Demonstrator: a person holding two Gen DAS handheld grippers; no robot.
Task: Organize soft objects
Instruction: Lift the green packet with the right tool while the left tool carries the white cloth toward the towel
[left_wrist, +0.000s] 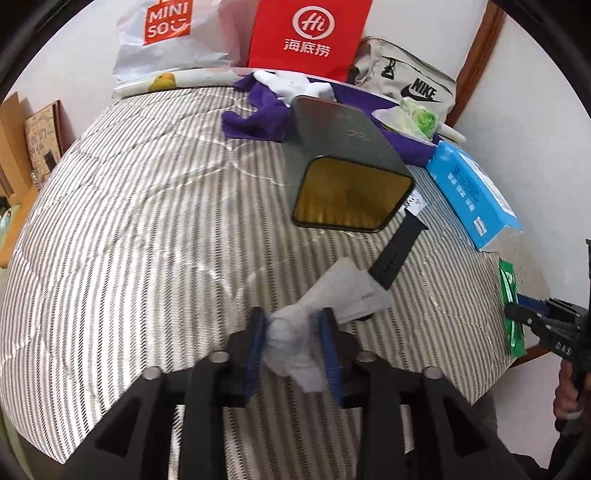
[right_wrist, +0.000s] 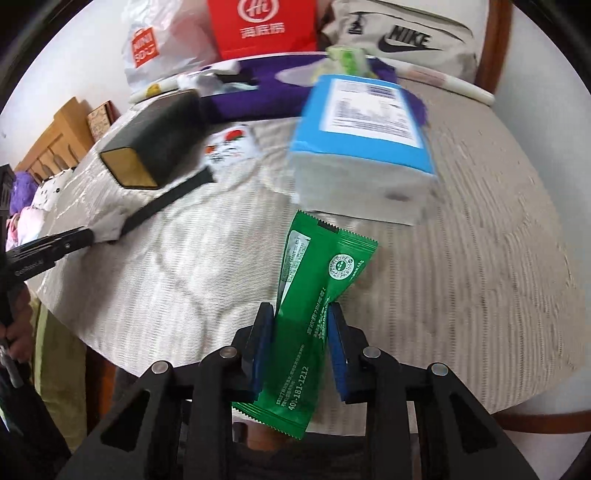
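My left gripper (left_wrist: 293, 332) is shut on a crumpled white tissue (left_wrist: 325, 306) and holds it just above the striped quilt (left_wrist: 147, 221). My right gripper (right_wrist: 301, 325) is shut on a green snack packet (right_wrist: 314, 295), which sticks out past the fingers towards a blue tissue pack (right_wrist: 362, 133). The right gripper also shows at the right edge of the left wrist view (left_wrist: 524, 314), with the green packet (left_wrist: 511, 306). The left gripper shows at the left edge of the right wrist view (right_wrist: 74, 236).
A dark box with a gold end (left_wrist: 351, 166) and a black strap (left_wrist: 399, 254) lie beyond the tissue. A purple cloth (left_wrist: 255, 118), white plush toy (left_wrist: 295, 86), red bag (left_wrist: 306, 33), Miniso bag (left_wrist: 166, 33) and Nike bag (left_wrist: 410, 81) sit at the far edge.
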